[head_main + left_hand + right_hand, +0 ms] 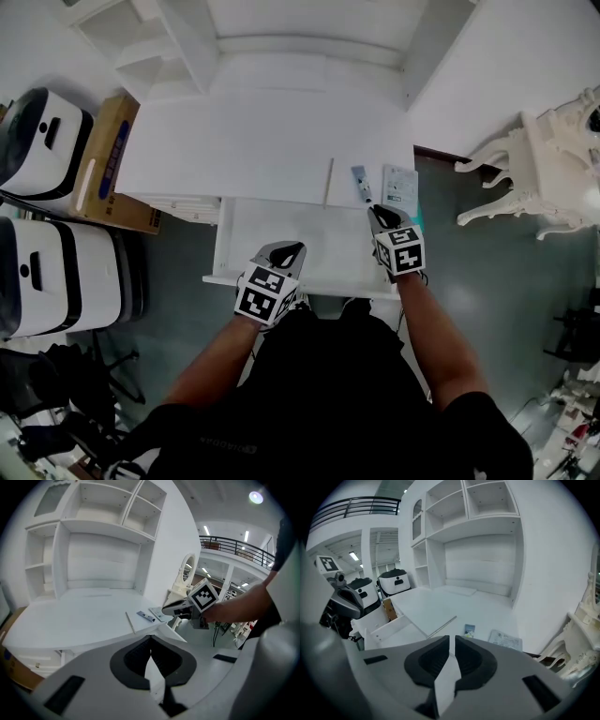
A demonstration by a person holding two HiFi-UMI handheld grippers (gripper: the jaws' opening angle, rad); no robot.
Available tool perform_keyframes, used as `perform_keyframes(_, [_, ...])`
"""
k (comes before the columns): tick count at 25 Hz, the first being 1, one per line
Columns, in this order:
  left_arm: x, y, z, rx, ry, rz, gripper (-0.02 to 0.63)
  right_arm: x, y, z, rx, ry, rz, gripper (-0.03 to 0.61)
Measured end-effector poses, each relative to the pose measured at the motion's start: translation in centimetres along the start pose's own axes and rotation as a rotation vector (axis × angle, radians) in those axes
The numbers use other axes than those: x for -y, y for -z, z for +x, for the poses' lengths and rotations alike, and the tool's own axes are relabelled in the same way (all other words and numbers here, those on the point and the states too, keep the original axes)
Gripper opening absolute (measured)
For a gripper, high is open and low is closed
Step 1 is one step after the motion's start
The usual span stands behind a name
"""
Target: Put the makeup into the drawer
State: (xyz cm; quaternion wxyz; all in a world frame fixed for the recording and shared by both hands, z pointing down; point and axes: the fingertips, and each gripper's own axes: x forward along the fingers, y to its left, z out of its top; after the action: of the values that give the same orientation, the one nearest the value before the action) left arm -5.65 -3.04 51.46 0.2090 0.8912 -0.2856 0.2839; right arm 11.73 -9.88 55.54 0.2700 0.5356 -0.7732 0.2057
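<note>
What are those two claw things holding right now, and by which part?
Nothing. The left gripper and the right gripper both have their jaws together with nothing between them; the small tube lies on the desk, in neither.

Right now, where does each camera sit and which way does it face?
Head view: on the person's head, looking steeply down at the desk and open drawer; both forearms, left gripper and right gripper show.
Left gripper view: on the left gripper, facing across the desk toward the shelves; its shut jaws and the right gripper show.
Right gripper view: on the right gripper, facing the desk; its shut jaws show.
All three show the tube.
</note>
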Motion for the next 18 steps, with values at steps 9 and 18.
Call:
perform_keyframes(9, [-1.3,-0.4,0.5,-0.02,-0.062,-0.03,0.011,3.4,1.3,6.2,-0.098,0.01,0.064,0.098])
perform_keyframes(18, [-2.4,-1.2,1.1,-0.037,-0.084,-0.046,0.011,4.5,2.9,9.9,-0.216,0.016,0.107,0.12])
